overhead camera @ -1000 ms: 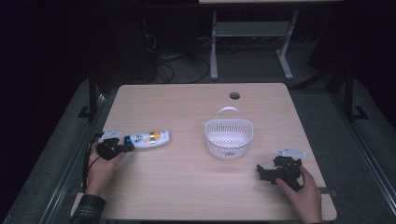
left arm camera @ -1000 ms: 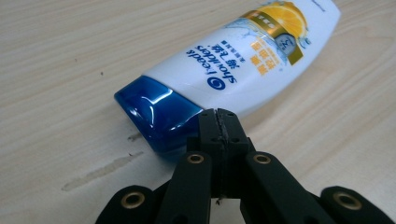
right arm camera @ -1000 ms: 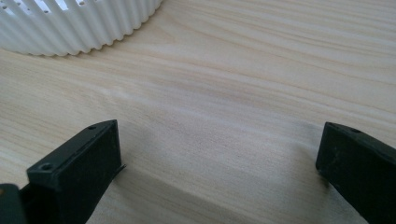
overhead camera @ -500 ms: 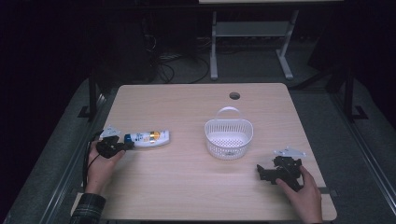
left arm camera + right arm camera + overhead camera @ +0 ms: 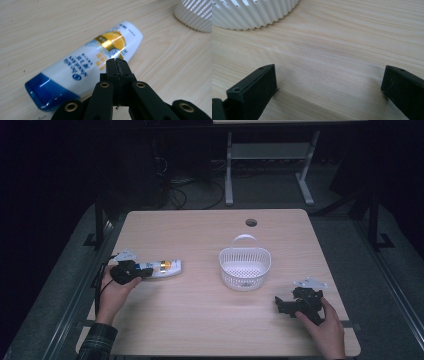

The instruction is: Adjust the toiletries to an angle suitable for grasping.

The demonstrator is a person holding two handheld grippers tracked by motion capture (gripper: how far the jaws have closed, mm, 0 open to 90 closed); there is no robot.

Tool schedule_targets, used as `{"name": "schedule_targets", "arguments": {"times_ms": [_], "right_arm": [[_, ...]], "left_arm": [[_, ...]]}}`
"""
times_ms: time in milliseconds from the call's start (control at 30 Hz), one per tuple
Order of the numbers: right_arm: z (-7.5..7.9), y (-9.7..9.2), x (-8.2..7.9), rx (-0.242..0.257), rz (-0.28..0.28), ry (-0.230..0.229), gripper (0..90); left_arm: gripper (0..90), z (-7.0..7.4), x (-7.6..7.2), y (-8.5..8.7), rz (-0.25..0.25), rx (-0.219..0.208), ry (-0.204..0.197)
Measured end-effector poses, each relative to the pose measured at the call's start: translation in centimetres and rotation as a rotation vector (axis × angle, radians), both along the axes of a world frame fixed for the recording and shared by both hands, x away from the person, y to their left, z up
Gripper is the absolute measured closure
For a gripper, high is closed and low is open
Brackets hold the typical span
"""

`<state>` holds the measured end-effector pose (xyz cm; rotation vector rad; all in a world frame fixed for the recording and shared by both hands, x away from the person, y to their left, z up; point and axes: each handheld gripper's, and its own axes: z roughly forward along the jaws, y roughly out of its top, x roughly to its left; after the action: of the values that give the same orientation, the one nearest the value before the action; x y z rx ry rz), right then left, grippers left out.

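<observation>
A white tube [image 5: 166, 266] with a blue cap [image 5: 46, 92] and an orange-and-gold label lies flat on the wooden table [image 5: 200, 320] at the left. My left gripper [image 5: 139, 270] hovers just over its cap end. In the left gripper view its jaws [image 5: 117, 62] are pressed together above the tube [image 5: 100, 50], with nothing between them. My right gripper [image 5: 279, 305] rests low at the table's right front, pointing left. Its jaws [image 5: 329, 82] stand wide open over bare wood.
A white slatted basket [image 5: 245, 254] with a raised handle stands in the middle right of the table, also seen as the basket wall [image 5: 195, 15] and the basket rim [image 5: 249, 15]. A round cable hole [image 5: 251, 222] lies near the far edge.
My left hand has lifted a little and edged toward the tube. The tube, basket and right gripper have stayed put.
</observation>
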<state>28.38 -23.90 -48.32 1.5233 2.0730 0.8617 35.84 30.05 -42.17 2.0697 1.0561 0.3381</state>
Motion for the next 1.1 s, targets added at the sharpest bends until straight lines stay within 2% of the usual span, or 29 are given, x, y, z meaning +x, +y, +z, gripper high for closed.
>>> {"name": "schedule_targets", "arguments": {"times_ms": [233,800,933,1100], "right_arm": [[0.0,0.0,0.0,0.000,0.000,0.000,0.0],[0.0,0.0,0.0,0.000,0.002,0.000,0.0],[0.0,0.0,0.0,0.000,0.002,0.001,0.0],[0.0,0.0,0.0,0.000,0.003,0.001,0.0]], "left_arm": [[90.0,0.8,0.8,-0.8,0.012,-0.006,-0.010],[90.0,2.2,4.0,-4.5,-0.025,-0.020,-0.013],[90.0,2.2,4.8,-5.4,-0.028,-0.035,-0.019],[90.0,1.7,5.8,-6.3,-0.026,-0.029,-0.011]]}}
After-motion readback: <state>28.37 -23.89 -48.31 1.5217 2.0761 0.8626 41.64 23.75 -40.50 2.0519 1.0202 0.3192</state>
